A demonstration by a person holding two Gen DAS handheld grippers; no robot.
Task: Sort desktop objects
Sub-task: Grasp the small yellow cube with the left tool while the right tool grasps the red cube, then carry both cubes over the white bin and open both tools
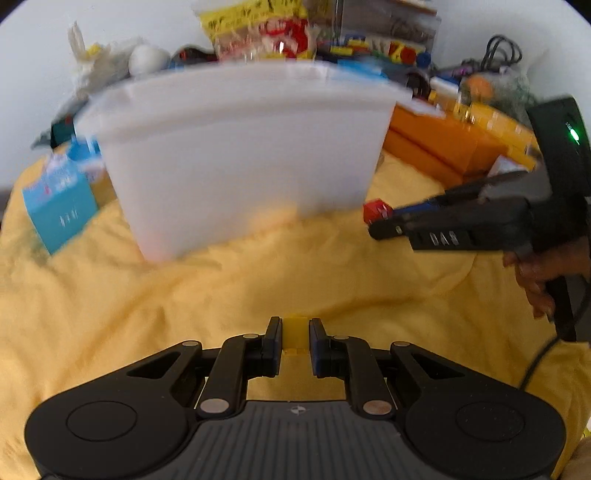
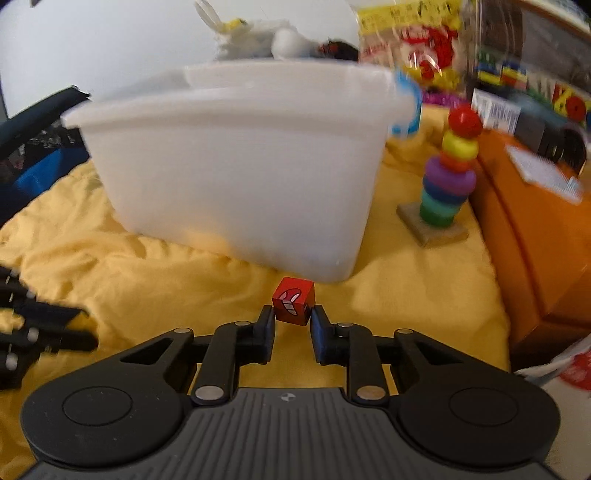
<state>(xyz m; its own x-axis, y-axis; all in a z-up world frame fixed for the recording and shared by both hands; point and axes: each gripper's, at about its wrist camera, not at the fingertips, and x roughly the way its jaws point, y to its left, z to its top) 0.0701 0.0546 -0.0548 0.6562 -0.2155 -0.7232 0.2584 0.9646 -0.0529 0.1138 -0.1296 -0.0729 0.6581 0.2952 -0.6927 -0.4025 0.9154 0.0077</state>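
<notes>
My left gripper [image 1: 294, 334] is shut on a small yellow block [image 1: 294, 334], held over the yellow cloth [image 1: 221, 295]. My right gripper [image 2: 293, 317] is shut on a red cube [image 2: 294, 301] with a white printed pattern; the left wrist view shows the same red cube [image 1: 376, 211] at that gripper's tips [image 1: 382, 219]. A white plastic bin [image 1: 240, 158] stands straight ahead of both grippers, and in the right wrist view the white bin [image 2: 236, 166] is just beyond the cube. The bin's inside is hidden from both views.
A rainbow ring-stacking toy [image 2: 448, 173] stands right of the bin on a wooden base. Orange boxes [image 2: 535, 229] lie along the right edge. A light blue carton [image 1: 61, 206] leans left of the bin. Snack bags [image 1: 258, 29] and toys are piled behind it.
</notes>
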